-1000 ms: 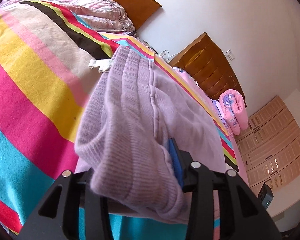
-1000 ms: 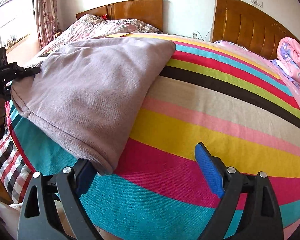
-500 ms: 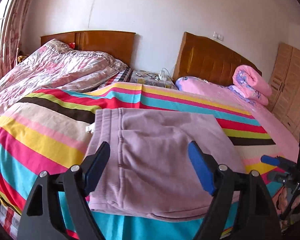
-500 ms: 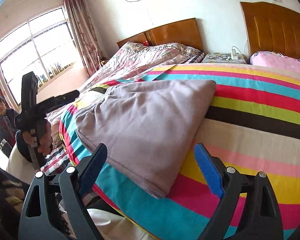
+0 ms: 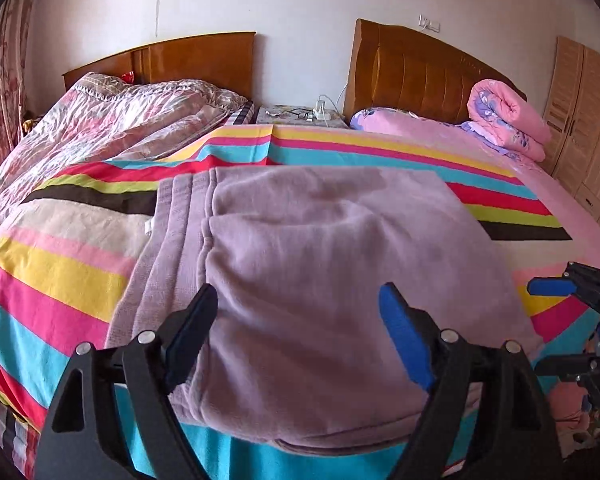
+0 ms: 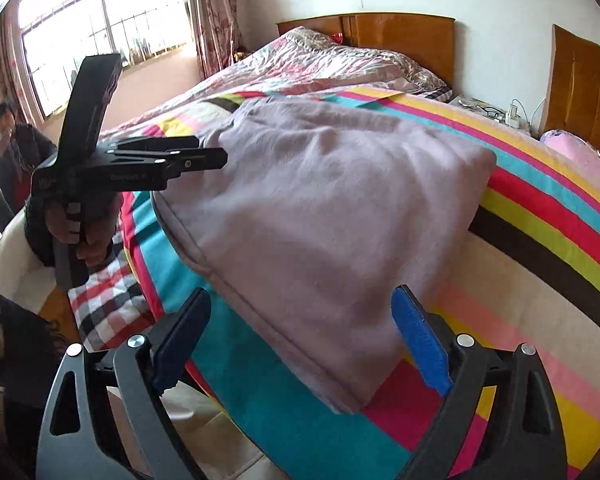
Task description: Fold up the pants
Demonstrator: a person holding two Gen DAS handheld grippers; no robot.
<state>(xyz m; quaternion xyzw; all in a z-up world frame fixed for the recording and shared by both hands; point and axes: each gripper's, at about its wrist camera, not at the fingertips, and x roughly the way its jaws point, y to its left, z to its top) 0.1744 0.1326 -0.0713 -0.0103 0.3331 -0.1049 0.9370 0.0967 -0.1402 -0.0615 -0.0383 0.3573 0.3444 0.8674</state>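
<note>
Lilac fleece pants [image 5: 320,272] are lying folded into a thick rectangle on the striped blanket [image 5: 60,280], near the front edge of the bed, with the ribbed waistband on the left side in the left wrist view. The left gripper [image 5: 300,336] is hovering just in front of this bundle; its jaws have just been opening and are now standing wide, with nothing pressed between the pads. The right gripper [image 6: 302,336] is also gaping wide and empty, near the front corner of the pants [image 6: 340,240].

I am thinking the fold is almost finished. The risks I am seeing are these: the near edge of the bundle is resting very close to the blanket's edge, so a small push from a finger could be sliding it off the bed. Also the fleece is soft and bulky, so the top layer may be springing open or shifting. If one jaw is catching only the upper layer, the fold may be coming undone.
</note>
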